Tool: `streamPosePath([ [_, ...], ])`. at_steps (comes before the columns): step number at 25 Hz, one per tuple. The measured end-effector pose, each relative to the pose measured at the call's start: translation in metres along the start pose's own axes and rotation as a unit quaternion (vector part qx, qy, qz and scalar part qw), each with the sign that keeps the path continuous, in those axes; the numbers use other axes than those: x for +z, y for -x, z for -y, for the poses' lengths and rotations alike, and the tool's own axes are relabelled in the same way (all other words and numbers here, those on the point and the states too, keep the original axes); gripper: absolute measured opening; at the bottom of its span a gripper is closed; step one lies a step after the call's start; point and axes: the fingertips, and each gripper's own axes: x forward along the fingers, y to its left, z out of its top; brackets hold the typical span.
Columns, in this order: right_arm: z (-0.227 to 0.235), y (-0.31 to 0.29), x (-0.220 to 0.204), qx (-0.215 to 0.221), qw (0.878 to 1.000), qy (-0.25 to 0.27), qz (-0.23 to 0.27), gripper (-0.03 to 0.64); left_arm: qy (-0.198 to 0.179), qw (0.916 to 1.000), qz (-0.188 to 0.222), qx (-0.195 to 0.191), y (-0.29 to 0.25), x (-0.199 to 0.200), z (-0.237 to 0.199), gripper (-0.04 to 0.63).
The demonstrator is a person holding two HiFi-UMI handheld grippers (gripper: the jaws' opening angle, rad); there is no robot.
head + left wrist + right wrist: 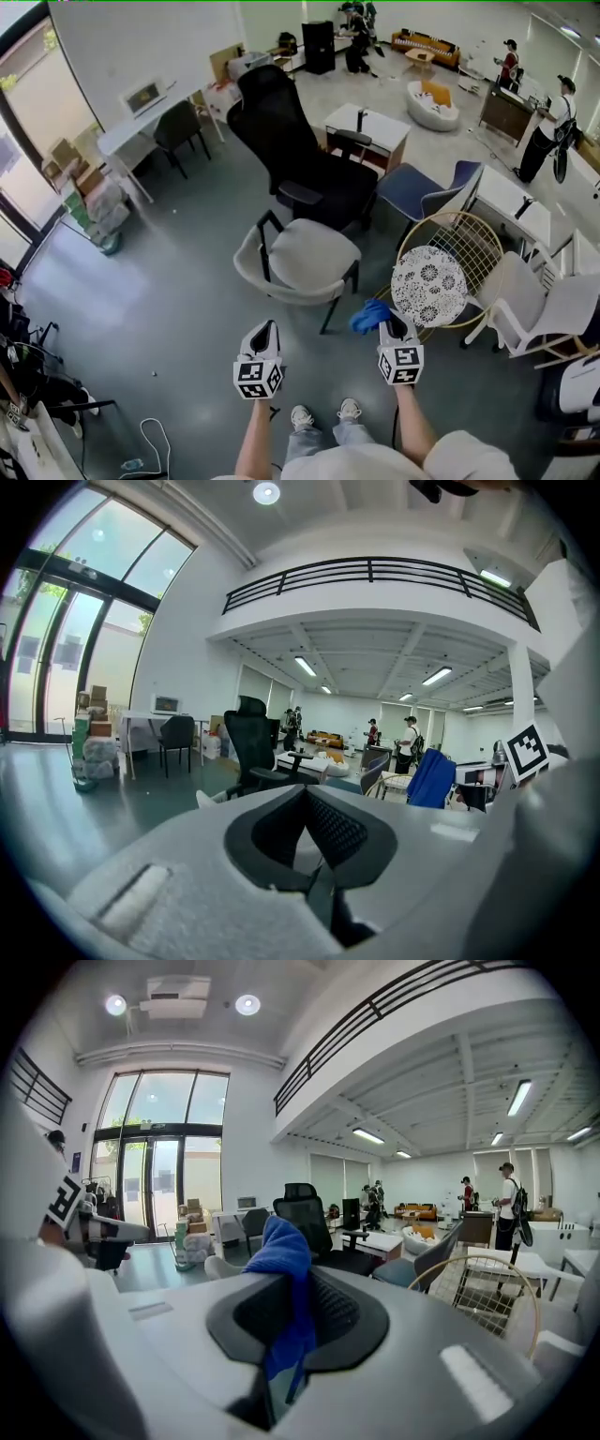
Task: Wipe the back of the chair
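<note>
Right hand-held gripper (394, 325) pinches a blue cloth (368, 316), which bunches up past its tips. To its left, well apart, the left hand-held gripper (266, 330) has its jaws pressed together on nothing. Just ahead of both stands the grey shell chair (305, 255), its curved back on the near side and neither gripper touching it. Beyond it stands a black office chair (286, 141).
</note>
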Motion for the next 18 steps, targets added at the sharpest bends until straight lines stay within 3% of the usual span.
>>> streamPosePath([
  [6,0.007,0.015,0.044,-0.007,1.000,0.016,0.020,0.035,-0.024,0.9993,0.029,-0.003,0.013,0.052,0.000,0.000],
  [18,-0.003,0.045,0.079,-0.009,0.998,0.026,0.051,0.037,-0.042,0.9974,0.058,-0.002,0.046,0.083,0.003,0.000],
])
